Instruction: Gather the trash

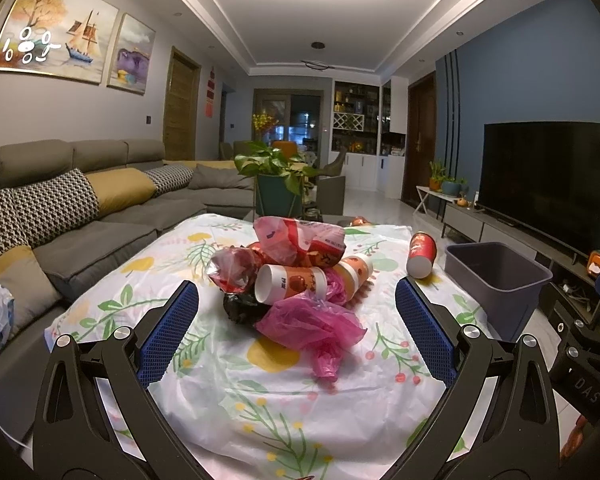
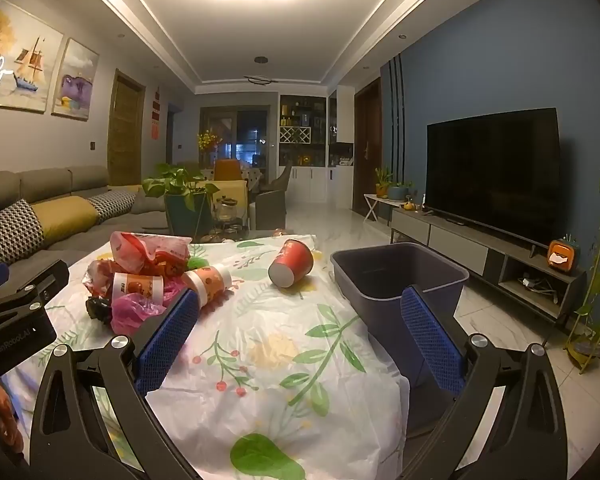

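Left gripper [image 1: 296, 322] fingers spread wide and empty over the floral-clothed table [image 1: 236, 392], trash pile [image 1: 296, 276] mid-table, white cup [image 1: 290, 284] lying sideways, mouth leftward, red cup [image 2: 291, 263] tipped, mouth toward camera, grey bin [image 2: 400, 276] beside table, right gripper [image 2: 300, 326] fingers wide, empty.

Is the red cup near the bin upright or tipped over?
Tipped over: the red cup lies on its side on the tablecloth, open mouth toward the camera, beside the bin.

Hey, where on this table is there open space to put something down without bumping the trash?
Bare cloth lies near the grippers, before the trash pile, and between the pile and the red cup. The pile is crowded; the grey bin borders the table's right edge.
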A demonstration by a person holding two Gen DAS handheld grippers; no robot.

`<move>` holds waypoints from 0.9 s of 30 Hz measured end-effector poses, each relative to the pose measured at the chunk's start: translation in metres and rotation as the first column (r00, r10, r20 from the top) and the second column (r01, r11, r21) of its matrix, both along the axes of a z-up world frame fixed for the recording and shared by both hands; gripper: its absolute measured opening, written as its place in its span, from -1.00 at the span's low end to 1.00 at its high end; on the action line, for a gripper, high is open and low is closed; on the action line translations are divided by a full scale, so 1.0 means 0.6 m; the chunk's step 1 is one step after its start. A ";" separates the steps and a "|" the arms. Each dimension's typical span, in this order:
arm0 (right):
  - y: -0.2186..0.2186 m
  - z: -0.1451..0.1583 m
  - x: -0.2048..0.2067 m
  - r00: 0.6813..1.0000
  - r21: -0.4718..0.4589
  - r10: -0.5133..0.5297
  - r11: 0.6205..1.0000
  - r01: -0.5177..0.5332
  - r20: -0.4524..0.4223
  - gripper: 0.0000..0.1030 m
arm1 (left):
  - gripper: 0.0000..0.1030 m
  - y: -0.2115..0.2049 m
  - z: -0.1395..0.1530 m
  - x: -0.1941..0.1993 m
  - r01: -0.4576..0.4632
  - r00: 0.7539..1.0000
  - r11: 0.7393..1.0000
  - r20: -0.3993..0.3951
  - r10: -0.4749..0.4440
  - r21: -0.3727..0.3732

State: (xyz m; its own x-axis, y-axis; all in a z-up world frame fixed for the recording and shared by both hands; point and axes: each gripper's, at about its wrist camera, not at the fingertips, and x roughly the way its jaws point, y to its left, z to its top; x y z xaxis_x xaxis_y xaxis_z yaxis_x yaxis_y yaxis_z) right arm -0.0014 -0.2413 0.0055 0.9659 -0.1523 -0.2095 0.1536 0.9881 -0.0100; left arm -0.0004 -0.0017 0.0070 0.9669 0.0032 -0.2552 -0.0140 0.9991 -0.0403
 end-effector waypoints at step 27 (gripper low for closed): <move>-0.005 0.004 -0.001 1.000 0.003 -0.001 1.000 0.001 0.007 0.89 | 0.89 -0.004 -0.005 0.002 -0.003 1.000 1.000 -0.004 0.003 0.001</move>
